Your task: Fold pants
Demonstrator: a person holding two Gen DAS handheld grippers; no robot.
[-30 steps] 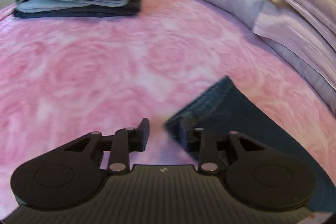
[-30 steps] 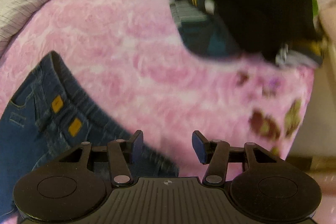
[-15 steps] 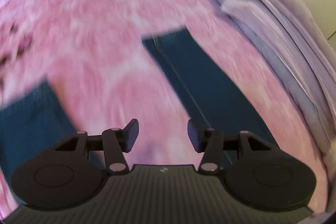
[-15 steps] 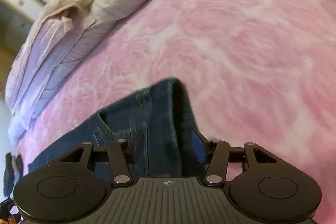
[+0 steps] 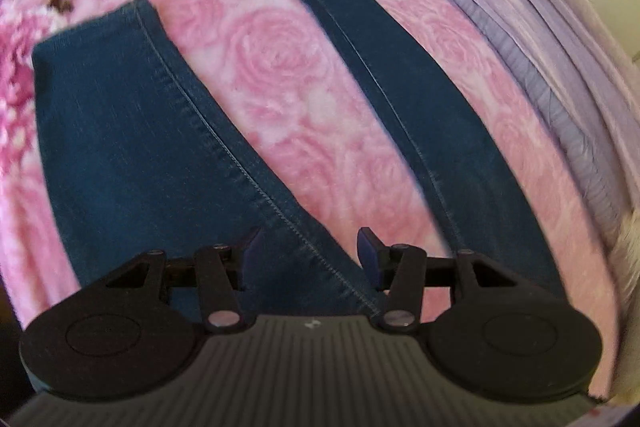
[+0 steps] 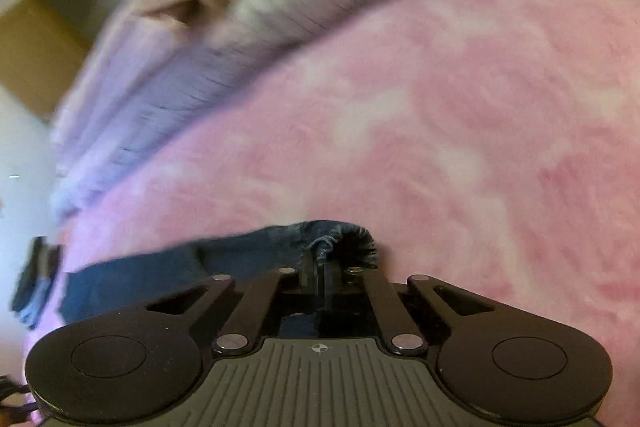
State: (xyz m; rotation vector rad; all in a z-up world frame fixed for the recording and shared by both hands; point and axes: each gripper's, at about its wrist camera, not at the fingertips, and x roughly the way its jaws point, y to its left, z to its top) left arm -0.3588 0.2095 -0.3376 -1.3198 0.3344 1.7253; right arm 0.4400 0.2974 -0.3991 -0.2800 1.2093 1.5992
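While the left gripper (image 5: pixel 310 247) hangs with its jaws spread wide and empty, its view has swung within the last second from a single hem to the whole fork of the jeans (image 5: pixel 132 131). One leg now runs ahead and to the left of the jaws. The inner seam passes straight between them, and the other leg (image 5: pixel 420 99) stretches ahead and to the right. Both legs lie flat on the pink blanket (image 5: pixel 280 67) of the bed, splayed apart in a V. Further right, the right gripper (image 6: pixel 320 273), open half a second ago over the denim, has closed. Its jaws now pinch a frayed denim edge (image 6: pixel 332 237) that bunches up just beyond them. With one side secured, the fold looks barely begun. The likely next need is a second hold by the left gripper, so one leg can be laid over the other.
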